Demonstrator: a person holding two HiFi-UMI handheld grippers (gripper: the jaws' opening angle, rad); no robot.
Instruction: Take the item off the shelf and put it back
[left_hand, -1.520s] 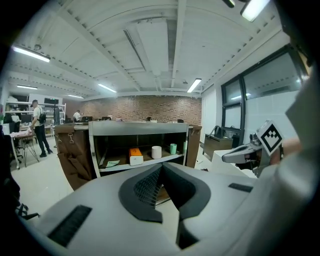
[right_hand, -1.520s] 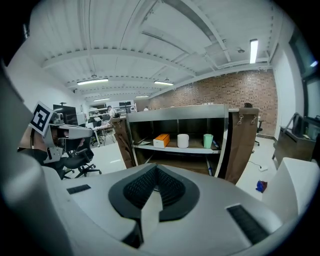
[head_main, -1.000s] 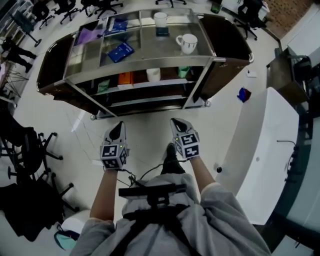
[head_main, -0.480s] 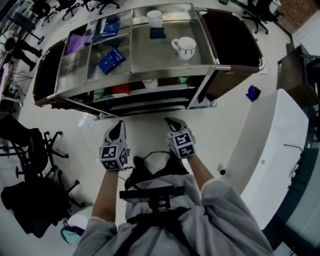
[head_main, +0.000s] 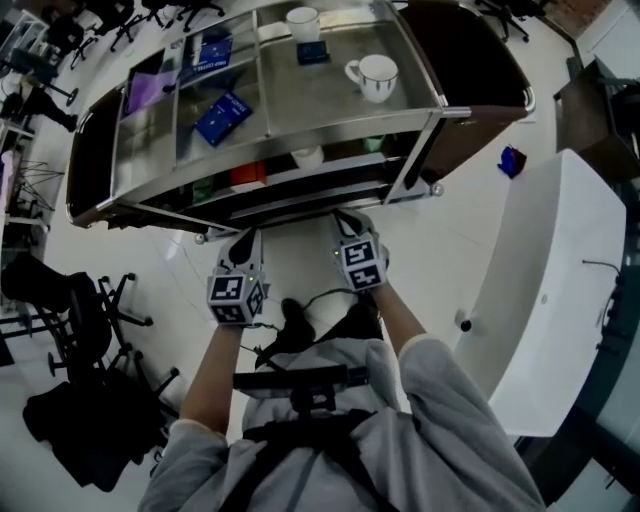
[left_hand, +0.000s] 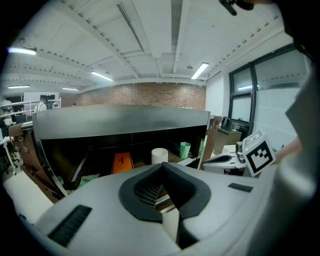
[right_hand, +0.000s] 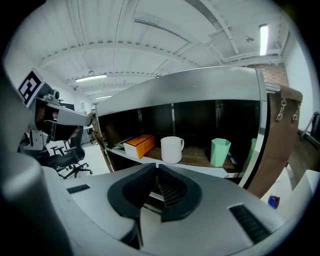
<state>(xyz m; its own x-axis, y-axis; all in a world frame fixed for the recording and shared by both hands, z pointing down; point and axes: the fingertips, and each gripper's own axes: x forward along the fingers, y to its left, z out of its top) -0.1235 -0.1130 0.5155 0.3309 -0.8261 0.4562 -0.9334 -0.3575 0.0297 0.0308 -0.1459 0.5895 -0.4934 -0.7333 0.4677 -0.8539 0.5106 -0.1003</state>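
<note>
Right gripper view: mug upright, handle right

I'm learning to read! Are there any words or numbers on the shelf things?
No text is readable.
Flat blue packet on the steel top shelf: print too blurred.
Orange box: dark mark, too small.
Black-and-white marker cube: pattern only, no words.

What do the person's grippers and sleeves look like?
The left gripper and right gripper have pale grey shells and black ribbed jaws, and each carries a cube of black-and-white square markers. A thin black cable runs below them. The sleeves are grey.
</note>
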